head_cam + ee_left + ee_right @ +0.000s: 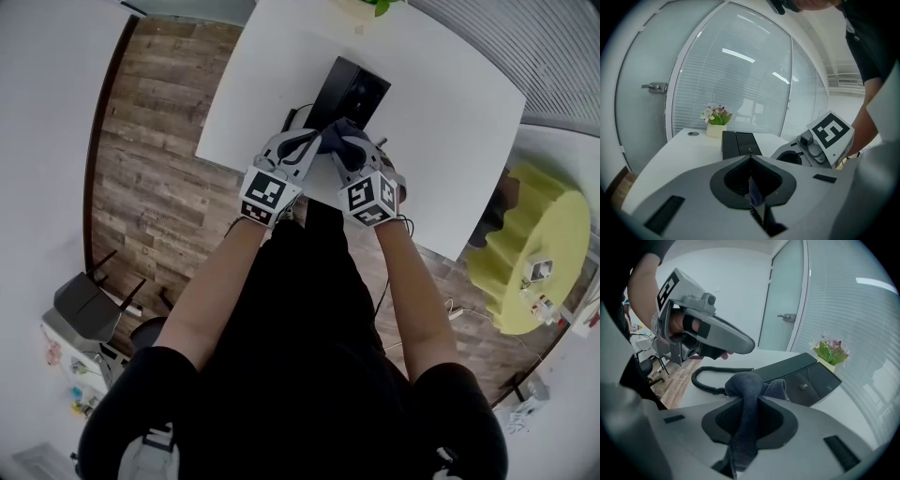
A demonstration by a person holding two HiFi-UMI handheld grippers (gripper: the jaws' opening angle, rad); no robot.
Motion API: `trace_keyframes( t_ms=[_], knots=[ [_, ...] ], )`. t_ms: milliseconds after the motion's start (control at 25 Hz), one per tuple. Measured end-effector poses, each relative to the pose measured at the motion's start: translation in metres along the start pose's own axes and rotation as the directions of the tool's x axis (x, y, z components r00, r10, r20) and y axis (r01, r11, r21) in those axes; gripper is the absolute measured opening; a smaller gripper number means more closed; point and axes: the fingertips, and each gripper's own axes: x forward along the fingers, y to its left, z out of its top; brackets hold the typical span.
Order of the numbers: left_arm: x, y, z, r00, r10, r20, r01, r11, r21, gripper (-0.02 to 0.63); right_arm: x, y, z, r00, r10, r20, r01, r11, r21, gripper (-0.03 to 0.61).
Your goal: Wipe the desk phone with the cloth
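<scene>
A black desk phone (pixel 354 92) (pixel 740 143) (pixel 806 376) sits on the white table (pixel 441 141), its coiled cord (pixel 705 380) trailing toward the near edge. My right gripper (pixel 345 150) (pixel 752 401) is shut on a dark grey-blue cloth (pixel 336 136) (pixel 747 383), bunched just in front of the phone. My left gripper (pixel 309 142) (pixel 751 164) (pixel 747 344) hovers close beside it on the left, jaws together, above the cord. Only a thin sliver of cloth and cord shows through its jaw slit. The right gripper's marker cube (pixel 830 131) appears in the left gripper view.
A small flower pot (pixel 716 126) (pixel 829 352) stands at the table's far edge behind the phone. A glass wall and a door with a handle (pixel 656 86) are beyond. A yellow round table (pixel 534 253) is at the right, a chair (pixel 89 305) on the wood floor at the left.
</scene>
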Motion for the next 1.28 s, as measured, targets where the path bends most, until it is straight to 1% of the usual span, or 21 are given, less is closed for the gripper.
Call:
trace_keyframes(
  t_ms=[200, 320, 440, 640, 840, 1120, 1280],
  knots=[
    [-0.014, -0.003, 0.002, 1.0, 0.01, 0.002, -0.01, 1.0, 0.019, 0.011, 0.001, 0.015, -0.005, 0.999, 0.04, -0.029, -0.039, 0.999, 0.03, 0.087],
    [-0.022, -0.002, 0.008, 1.0, 0.014, 0.016, -0.015, 0.999, 0.03, 0.011, -0.002, 0.014, -0.001, 0.997, 0.067, -0.034, -0.063, 0.992, 0.105, 0.087],
    [-0.028, 0.001, 0.019, 1.0, 0.023, 0.022, -0.024, 0.999, 0.045, 0.011, -0.014, 0.006, 0.013, 0.999, 0.051, -0.008, -0.049, 0.989, 0.142, 0.087],
    [-0.036, 0.008, 0.046, 0.997, 0.043, 0.062, -0.047, 0.997, 0.065, 0.011, -0.04, -0.013, 0.049, 0.999, -0.013, 0.037, 0.008, 0.993, 0.119, 0.087],
    [-0.038, 0.02, 0.08, 0.993, 0.063, 0.105, -0.072, 0.993, 0.094, 0.011, -0.052, -0.044, 0.083, 0.995, -0.064, 0.075, 0.058, 0.995, 0.085, 0.087],
    [-0.025, 0.036, 0.113, 0.987, 0.091, 0.132, -0.104, 0.99, 0.093, 0.011, -0.057, -0.087, 0.109, 0.988, -0.123, 0.094, 0.121, 0.992, 0.028, 0.087],
    [-0.011, 0.043, 0.121, 0.986, 0.095, 0.134, -0.108, 0.99, 0.093, 0.011, -0.046, -0.108, 0.112, 0.986, -0.139, 0.092, 0.139, 0.99, 0.007, 0.087]
  ],
)
